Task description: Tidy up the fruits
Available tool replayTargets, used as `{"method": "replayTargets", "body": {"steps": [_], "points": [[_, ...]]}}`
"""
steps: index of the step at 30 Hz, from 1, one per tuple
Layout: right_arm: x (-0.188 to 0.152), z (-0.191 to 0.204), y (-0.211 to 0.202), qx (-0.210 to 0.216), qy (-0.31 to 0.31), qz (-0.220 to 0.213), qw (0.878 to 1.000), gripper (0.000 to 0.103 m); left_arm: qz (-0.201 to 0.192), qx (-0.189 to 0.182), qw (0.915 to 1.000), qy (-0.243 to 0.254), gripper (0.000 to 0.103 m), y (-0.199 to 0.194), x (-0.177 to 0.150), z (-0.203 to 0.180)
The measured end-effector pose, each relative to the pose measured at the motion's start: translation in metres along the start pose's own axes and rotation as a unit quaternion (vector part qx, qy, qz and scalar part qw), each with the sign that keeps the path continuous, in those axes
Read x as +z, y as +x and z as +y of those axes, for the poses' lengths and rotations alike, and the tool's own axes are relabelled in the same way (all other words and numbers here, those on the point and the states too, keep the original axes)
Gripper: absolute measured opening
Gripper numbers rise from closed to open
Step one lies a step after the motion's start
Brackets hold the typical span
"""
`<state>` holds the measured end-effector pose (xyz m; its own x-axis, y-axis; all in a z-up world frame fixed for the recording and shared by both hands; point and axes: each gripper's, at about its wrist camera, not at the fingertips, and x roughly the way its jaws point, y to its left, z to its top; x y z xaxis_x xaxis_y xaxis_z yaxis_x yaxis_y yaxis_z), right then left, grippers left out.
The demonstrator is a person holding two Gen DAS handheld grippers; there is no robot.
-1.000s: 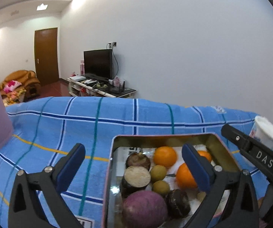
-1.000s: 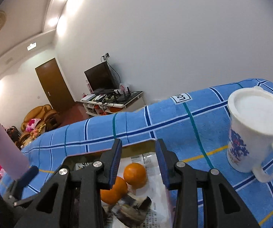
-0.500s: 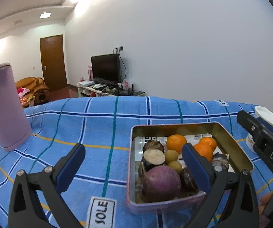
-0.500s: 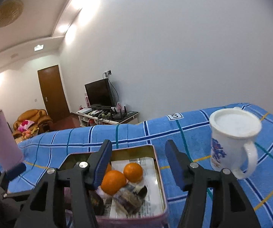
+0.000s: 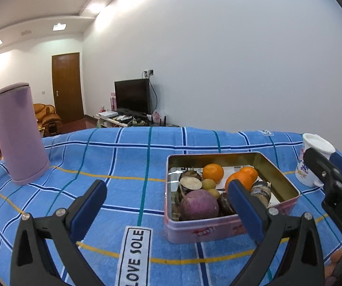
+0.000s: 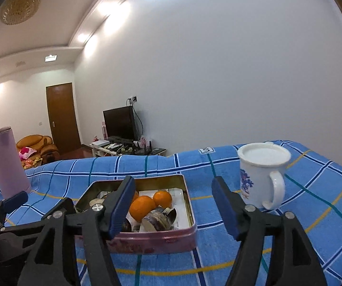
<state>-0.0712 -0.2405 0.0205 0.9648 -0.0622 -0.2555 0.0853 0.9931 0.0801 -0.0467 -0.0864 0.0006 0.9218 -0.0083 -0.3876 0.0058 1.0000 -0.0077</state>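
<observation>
1. My left gripper (image 5: 166, 200) is wide and holds nothing.
2. My right gripper (image 6: 173, 202) has just been opening and holds nothing.
3. One tin (image 5: 218, 228) on the cloth (image 5: 113, 157) holds three oranges (image 5: 213, 172).
4. One mug (image 6: 261, 174), one purple bottle (image 5: 18, 133).

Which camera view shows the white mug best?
The right wrist view: the white mug stands whole there, with lid, handle and blue print visible. In the left wrist view it sits at the right edge, partly hidden behind the right tongs.
</observation>
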Motion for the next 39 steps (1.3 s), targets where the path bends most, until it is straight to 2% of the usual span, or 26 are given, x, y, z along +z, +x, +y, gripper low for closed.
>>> {"method": "replayTargets", "body": {"steps": [10,39], "points": [[-0.001,0.009,-0.017,-0.013,-0.018,-0.022,1.0,0.07,-0.022,0.008,0.9997,0.005,0.103,-0.014,-0.002,-0.001],[-0.002,0.006,-0.014,-0.018,-0.012,-0.004,1.0,0.07,-0.021,0.005,0.9997,0.012,0.103,-0.013,-0.002,-0.005]]}}
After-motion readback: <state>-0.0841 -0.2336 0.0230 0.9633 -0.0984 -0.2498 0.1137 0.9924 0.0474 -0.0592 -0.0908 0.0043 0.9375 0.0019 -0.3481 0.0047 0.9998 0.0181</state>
